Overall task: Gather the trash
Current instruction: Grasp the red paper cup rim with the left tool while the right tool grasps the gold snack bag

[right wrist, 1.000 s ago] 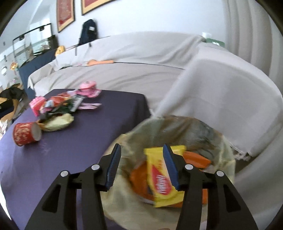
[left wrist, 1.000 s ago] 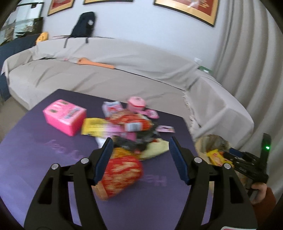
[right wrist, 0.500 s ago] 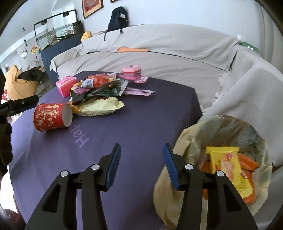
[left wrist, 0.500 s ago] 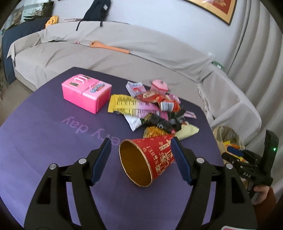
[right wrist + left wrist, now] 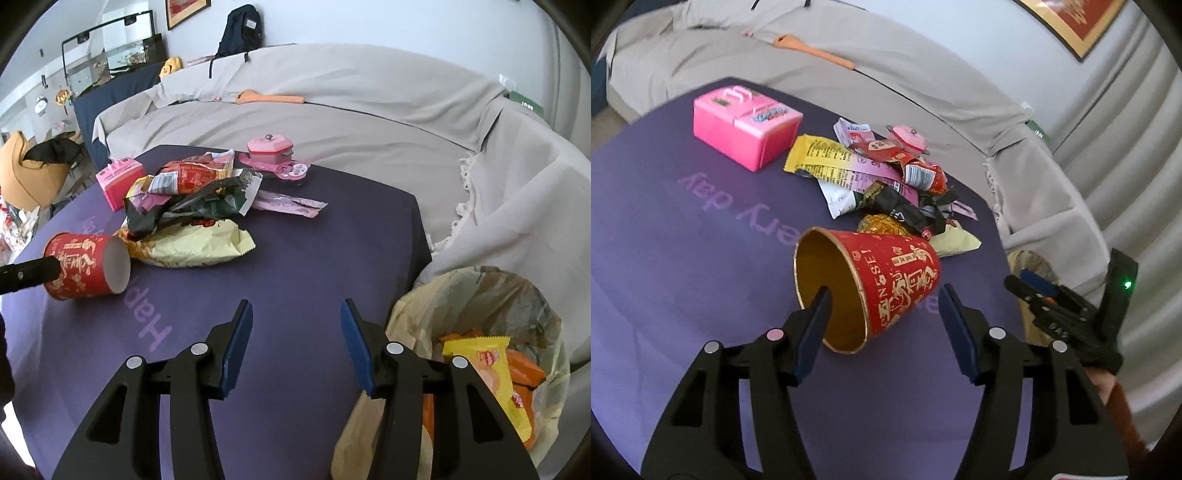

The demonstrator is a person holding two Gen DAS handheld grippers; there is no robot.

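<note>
Left wrist view shows the left claw (image 5: 884, 304) spread wide around a red paper cup (image 5: 871, 286) lying on its side on the purple tabletop (image 5: 683, 258). Right claw (image 5: 296, 320) is spread wide too, beside the trash bag (image 5: 480, 295) holding a yellow wrapper (image 5: 495, 373).

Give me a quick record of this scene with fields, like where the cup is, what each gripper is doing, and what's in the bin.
cup: red paper cup on its side on purple table
left gripper: open, one finger inside the cup's mouth
right gripper: open, empty
bin: bag-lined trash bin holds yellow wrapper
pile: crumpled snack wrappers beyond cup
</note>
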